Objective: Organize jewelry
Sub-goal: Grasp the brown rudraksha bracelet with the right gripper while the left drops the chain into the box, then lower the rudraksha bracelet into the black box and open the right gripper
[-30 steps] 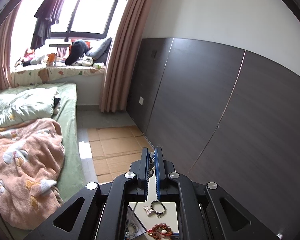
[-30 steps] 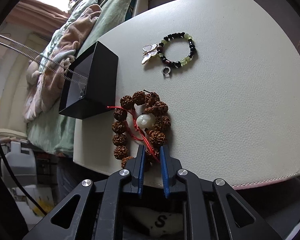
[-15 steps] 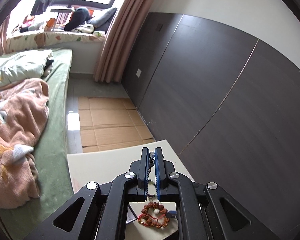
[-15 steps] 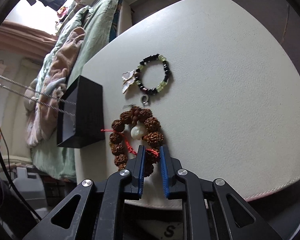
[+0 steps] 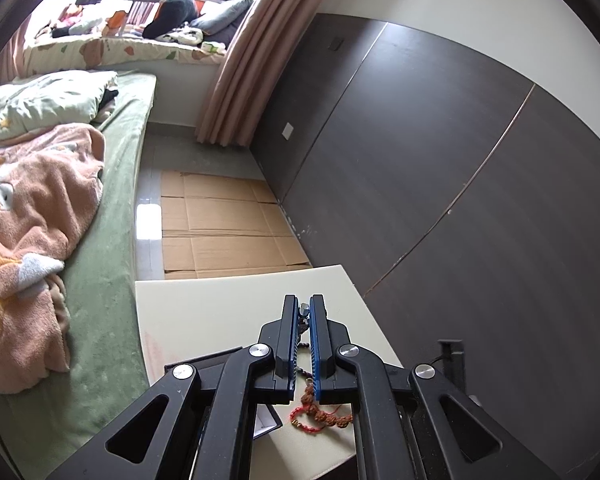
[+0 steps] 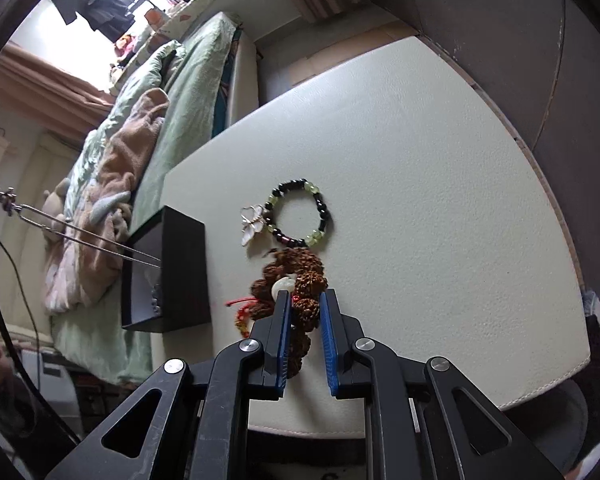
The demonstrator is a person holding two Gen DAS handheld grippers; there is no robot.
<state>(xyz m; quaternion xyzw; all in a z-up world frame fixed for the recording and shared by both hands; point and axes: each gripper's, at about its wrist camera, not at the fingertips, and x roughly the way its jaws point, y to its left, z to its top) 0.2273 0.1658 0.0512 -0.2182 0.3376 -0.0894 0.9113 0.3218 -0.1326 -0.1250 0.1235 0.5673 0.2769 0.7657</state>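
My right gripper (image 6: pixel 305 298) is shut on a brown seed-bead bracelet (image 6: pixel 300 276) with a white bead and red cord, which is bunched and lifted off the cream table (image 6: pixel 440 200). Beyond it lies a black-and-green bead bracelet (image 6: pixel 300 214) with a butterfly charm (image 6: pixel 251 220). An open black jewelry box (image 6: pixel 168 276) stands to the left. A silver chain (image 6: pixel 80 236) runs taut from the upper left into the box. My left gripper (image 5: pixel 304 309) is shut on a small metal piece of that chain, high above the table. The brown bracelet (image 5: pixel 324 414) shows below it.
A bed with green sheets and a pink blanket (image 5: pixel 32 216) lies left of the table. A dark panelled wall (image 5: pixel 440 168) runs along the right. Flattened cardboard (image 5: pixel 220 224) covers the floor beyond the table's far edge.
My right gripper has lifted the brown bracelet, which now hangs bunched instead of lying in a ring. The left wrist view has tilted down toward the table.
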